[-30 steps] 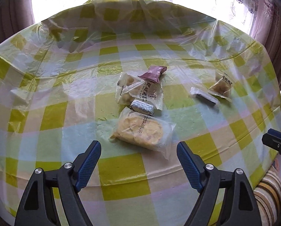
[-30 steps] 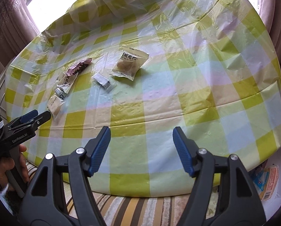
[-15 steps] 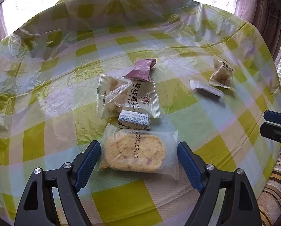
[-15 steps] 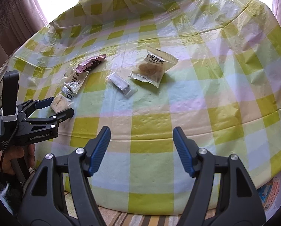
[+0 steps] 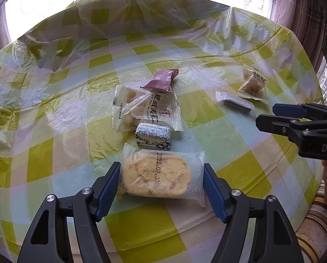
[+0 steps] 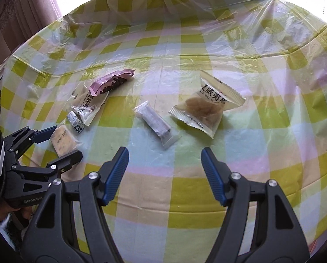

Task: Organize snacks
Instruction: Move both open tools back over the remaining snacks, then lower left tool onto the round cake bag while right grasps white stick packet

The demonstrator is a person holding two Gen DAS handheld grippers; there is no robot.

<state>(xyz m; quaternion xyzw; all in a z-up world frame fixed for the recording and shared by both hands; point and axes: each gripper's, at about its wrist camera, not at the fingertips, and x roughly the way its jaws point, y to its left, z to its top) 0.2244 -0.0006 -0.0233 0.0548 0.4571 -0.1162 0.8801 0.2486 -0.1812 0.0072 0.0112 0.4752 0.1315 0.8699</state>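
My left gripper point(image 5: 161, 188) is open, its fingers on either side of a clear-wrapped yellow cake point(image 5: 156, 176) without closing on it. Beyond the cake lie a small blue-white candy point(image 5: 153, 134), a white nut packet point(image 5: 145, 111) and a pink wrapper point(image 5: 161, 81). My right gripper point(image 6: 164, 176) is open and empty above the table. Just ahead of it lie a thin white sachet point(image 6: 155, 125) and a second clear nut packet point(image 6: 207, 105). The left gripper point(image 6: 51, 143) and the cake point(image 6: 63, 139) also show in the right wrist view. The right gripper point(image 5: 275, 116) shows in the left wrist view.
The round table point(image 6: 185, 197) has a green-yellow checked cloth under wrinkled clear plastic. Curtains point(image 6: 27, 6) and a bright window stand behind. A striped seat point(image 5: 317, 230) shows past the table's near edge.
Both grippers moved forward over the table. The left one came up around the yellow cake; the right one drew closer to the white sachet. Both stayed open.
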